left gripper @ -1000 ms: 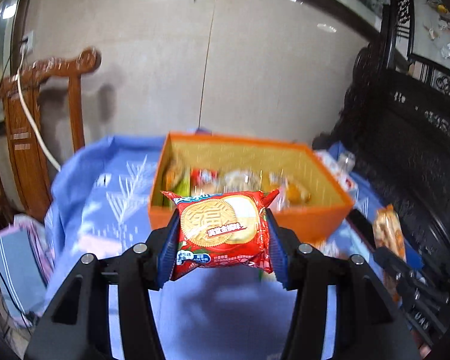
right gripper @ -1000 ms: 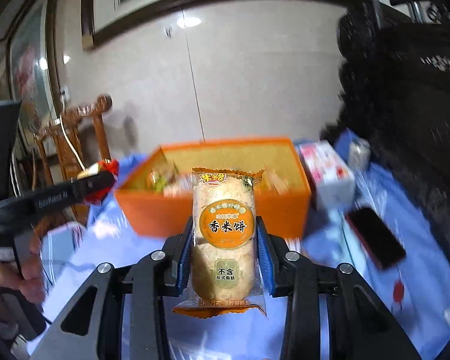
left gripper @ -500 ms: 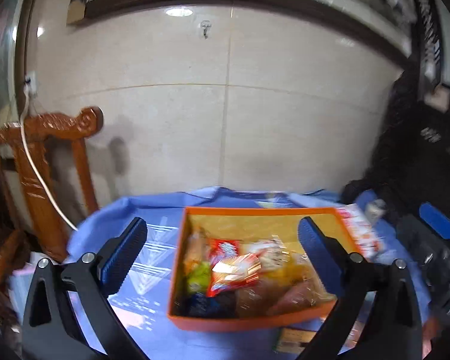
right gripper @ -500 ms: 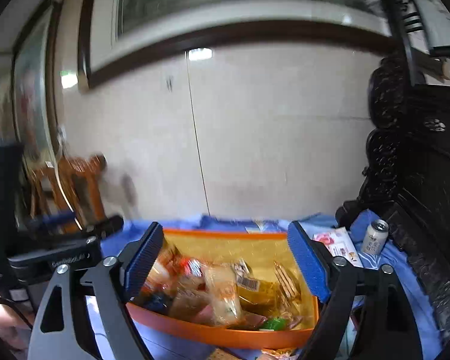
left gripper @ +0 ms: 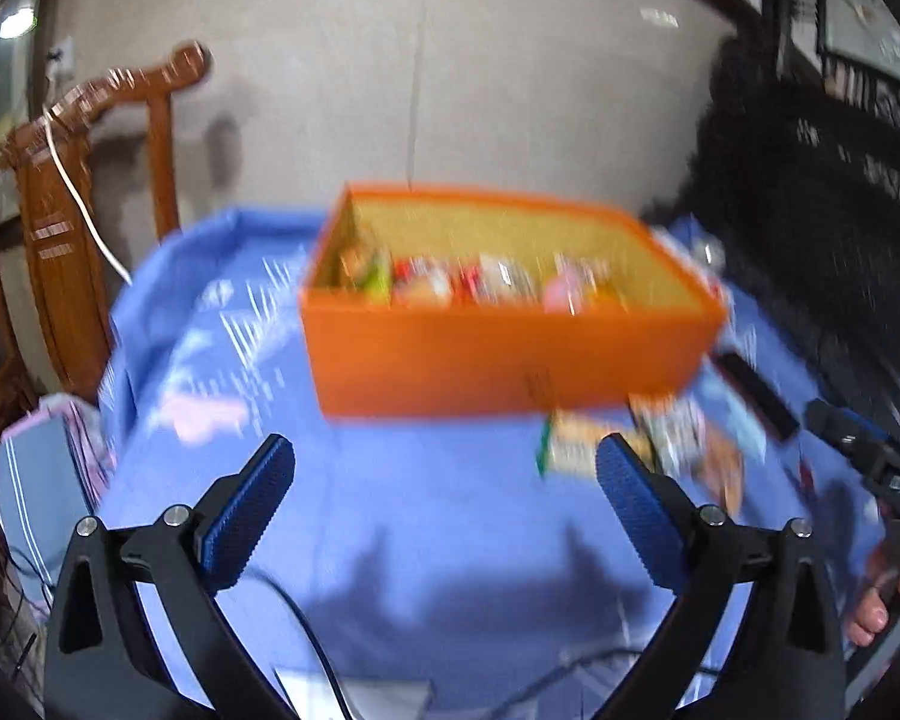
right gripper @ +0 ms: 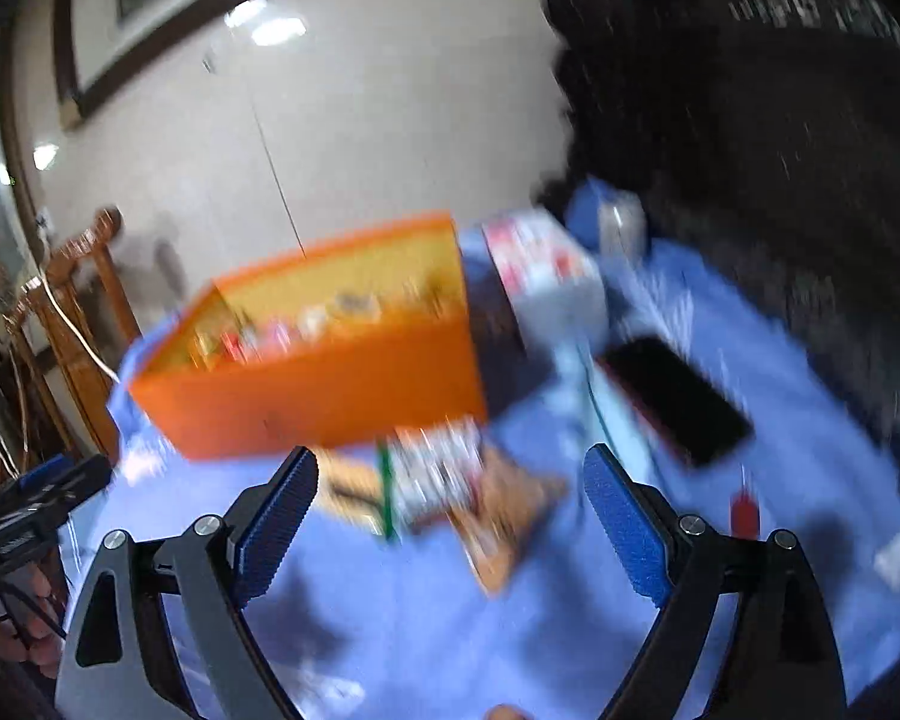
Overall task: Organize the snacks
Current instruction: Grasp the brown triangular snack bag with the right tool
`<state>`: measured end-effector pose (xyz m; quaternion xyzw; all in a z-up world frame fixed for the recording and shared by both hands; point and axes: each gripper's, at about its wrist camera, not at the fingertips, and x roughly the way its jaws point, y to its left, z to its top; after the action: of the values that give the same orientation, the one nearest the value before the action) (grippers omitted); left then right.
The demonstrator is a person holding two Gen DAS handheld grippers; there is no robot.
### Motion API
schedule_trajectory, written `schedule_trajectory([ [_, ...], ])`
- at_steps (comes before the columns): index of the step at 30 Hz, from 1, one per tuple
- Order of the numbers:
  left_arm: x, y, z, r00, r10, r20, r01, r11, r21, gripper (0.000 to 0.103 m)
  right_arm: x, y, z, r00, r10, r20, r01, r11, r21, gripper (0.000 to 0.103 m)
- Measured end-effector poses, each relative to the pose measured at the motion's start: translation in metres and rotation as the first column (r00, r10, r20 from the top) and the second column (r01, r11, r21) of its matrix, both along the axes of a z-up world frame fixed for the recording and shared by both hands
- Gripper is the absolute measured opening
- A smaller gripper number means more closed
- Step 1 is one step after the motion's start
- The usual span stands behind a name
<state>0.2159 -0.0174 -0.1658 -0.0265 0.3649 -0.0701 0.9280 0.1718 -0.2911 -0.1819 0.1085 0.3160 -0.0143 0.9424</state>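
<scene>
An orange box (left gripper: 498, 360) (right gripper: 330, 396) holding several snack packets stands on a blue cloth (left gripper: 390, 540). Loose snack packets (left gripper: 648, 444) (right gripper: 444, 480) lie on the cloth just in front of the box's near right corner. My left gripper (left gripper: 444, 504) hangs open and empty over bare cloth, short of the box. My right gripper (right gripper: 450, 510) is open and empty too, above the loose packets. Both views are blurred by motion.
A black phone (right gripper: 678, 402) and a white and red carton (right gripper: 540, 276) lie right of the box. A carved wooden chair (left gripper: 72, 216) stands at the left, dark furniture (left gripper: 822, 228) at the right. A person's fingers (left gripper: 882, 606) hold the other gripper's handle.
Both grippers let go of their packets over the box, the red biscuit pack and the rice cracker pack. Both then drew back and sank low in front of the box.
</scene>
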Motion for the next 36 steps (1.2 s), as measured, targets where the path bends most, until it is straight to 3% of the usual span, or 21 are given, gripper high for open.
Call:
schedule_trajectory([
  [8,-0.039,-0.014,-0.037,0.995,-0.061,-0.084,0.063,0.998,0.019,0.099,0.010,-0.010,-0.055,0.990,-0.053,-0.129,0.056,0.998,0.022,0.089],
  [10,-0.043,-0.013,-0.039,0.994,-0.064,-0.088,0.065,0.998,0.016,0.099,0.019,-0.010,-0.063,0.987,-0.051,-0.152,0.050,0.999,-0.007,0.079],
  [18,-0.032,-0.009,-0.037,0.993,-0.045,-0.106,0.046,0.999,0.002,0.099,0.056,-0.002,-0.087,0.978,-0.014,-0.209,0.000,0.998,-0.068,0.075],
  [21,-0.030,-0.008,-0.040,0.992,-0.037,-0.118,0.037,0.999,0.003,0.099,0.066,-0.002,-0.093,0.974,-0.008,-0.228,-0.009,0.997,-0.074,0.066],
  [23,-0.029,-0.006,-0.041,0.992,-0.032,-0.122,0.032,0.999,0.000,0.099,0.067,-0.002,-0.094,0.974,-0.012,-0.224,-0.008,0.996,-0.087,0.054],
  [25,-0.028,-0.005,-0.042,0.992,-0.028,-0.126,0.028,1.000,-0.001,0.099,0.066,-0.002,-0.094,0.976,-0.011,-0.219,-0.011,0.995,-0.098,0.035],
  [31,-0.026,-0.004,-0.047,0.990,-0.030,-0.136,0.029,1.000,-0.005,0.099,0.041,-0.001,-0.083,0.985,-0.011,-0.170,-0.008,0.994,-0.113,0.033],
  [36,-0.011,-0.017,-0.042,0.991,-0.067,-0.117,0.066,0.998,-0.013,0.099,0.000,0.005,-0.077,0.989,0.037,-0.144,-0.043,0.998,-0.040,0.033],
])
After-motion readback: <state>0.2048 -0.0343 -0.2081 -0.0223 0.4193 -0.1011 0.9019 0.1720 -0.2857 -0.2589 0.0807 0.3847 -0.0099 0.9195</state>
